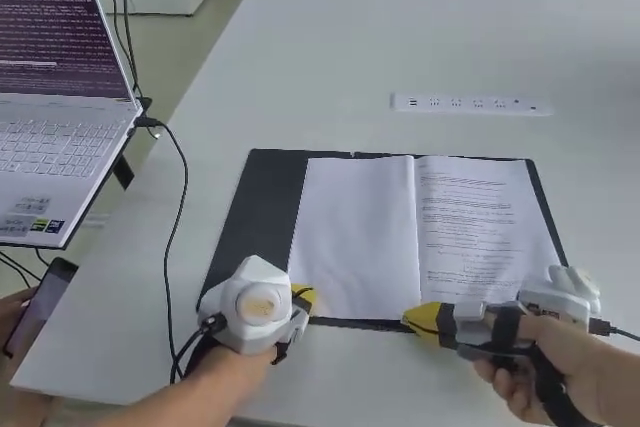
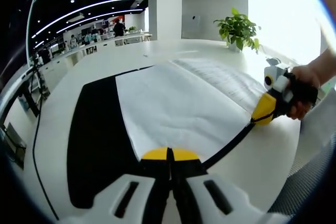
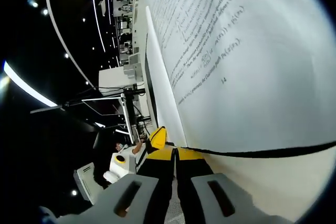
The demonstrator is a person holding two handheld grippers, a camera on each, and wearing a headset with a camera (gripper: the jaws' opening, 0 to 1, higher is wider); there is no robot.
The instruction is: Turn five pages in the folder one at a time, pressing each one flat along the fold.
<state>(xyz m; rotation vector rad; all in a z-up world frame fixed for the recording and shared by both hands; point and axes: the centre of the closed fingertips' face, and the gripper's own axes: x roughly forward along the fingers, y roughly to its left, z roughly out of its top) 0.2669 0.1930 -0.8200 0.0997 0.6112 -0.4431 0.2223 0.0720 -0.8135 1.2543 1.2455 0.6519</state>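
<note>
Our left gripper (image 1: 303, 299) and right gripper (image 1: 415, 317), both closed and empty, sit at the near edge of the open folder (image 1: 265, 217) ahead, whose light, floppy page (image 1: 480, 227) we judge best pinched by a corner.

Black folder (image 1: 262, 209) open flat on table; blank left page, printed right (numbered 14).
</note>
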